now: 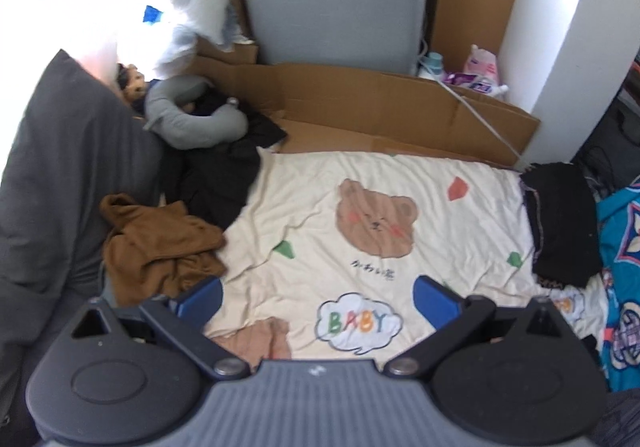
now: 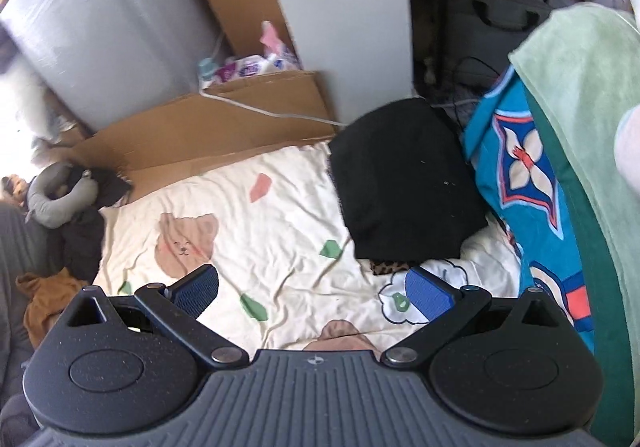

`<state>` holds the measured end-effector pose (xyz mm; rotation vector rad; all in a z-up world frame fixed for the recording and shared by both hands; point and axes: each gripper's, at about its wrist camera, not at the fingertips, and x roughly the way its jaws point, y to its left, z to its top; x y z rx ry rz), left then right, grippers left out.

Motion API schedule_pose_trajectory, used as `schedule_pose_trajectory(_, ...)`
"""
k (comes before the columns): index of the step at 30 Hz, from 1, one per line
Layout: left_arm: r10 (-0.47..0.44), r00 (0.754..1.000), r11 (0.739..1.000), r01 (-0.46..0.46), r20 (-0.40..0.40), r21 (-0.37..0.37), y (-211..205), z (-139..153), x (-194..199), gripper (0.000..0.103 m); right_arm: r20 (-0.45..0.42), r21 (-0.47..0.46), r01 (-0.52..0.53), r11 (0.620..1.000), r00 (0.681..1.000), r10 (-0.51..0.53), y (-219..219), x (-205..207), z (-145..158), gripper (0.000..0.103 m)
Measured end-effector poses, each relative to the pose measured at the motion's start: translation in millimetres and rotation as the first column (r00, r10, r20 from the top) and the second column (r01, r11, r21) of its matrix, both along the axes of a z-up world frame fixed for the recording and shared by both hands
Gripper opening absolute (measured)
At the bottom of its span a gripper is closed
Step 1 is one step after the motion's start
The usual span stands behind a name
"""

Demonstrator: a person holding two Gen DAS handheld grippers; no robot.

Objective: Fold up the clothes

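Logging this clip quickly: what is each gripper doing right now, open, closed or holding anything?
Left gripper: open, holding nothing, above the cream bear-print blanket.
Right gripper: open, holding nothing, above the same blanket.

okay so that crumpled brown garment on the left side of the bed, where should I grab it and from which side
Judging by its pose, take the brown garment at the raised fold on its upper right edge, beside the cream sheet. Come in from the right, over the sheet, with the open left gripper, since the grey pillow and black clothes crowd its other sides. A bunched ridge gives the fingers something to pinch.
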<state>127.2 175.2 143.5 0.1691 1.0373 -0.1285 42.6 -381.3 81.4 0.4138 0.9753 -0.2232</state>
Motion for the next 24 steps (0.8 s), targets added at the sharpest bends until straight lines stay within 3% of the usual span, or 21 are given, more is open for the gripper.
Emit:
schedule_pose_trajectory(8,0.082,0.992,0.997,-0.082,0.092,-0.005,23,11,-26,0.103,0.030,-0.028,-0.020,0.999,0.999,0.021,23,-6,12,0.102)
schedule_pose_trajectory(12,0.091,0.990,0.996,-0.090,0.105,-0.023,29,1,-36,0.103,0.008,-0.099,-0.055,0.994,0.998,0.056,45,-5,13,0.102)
schedule_pose_trajectory(16,0.133,0.984,0.991,-0.130,0.117,-0.034,41,-12,-46,0.103,0.018,-0.075,-0.036,0.997,0.999,0.037,55,-11,11,0.102)
schedule_pose_trajectory(24,0.172,0.977,0.985,-0.171,0.129,-0.020,52,-35,-53,0.103,0.014,-0.112,-0.088,0.990,0.996,0.090,86,-18,-3,0.102)
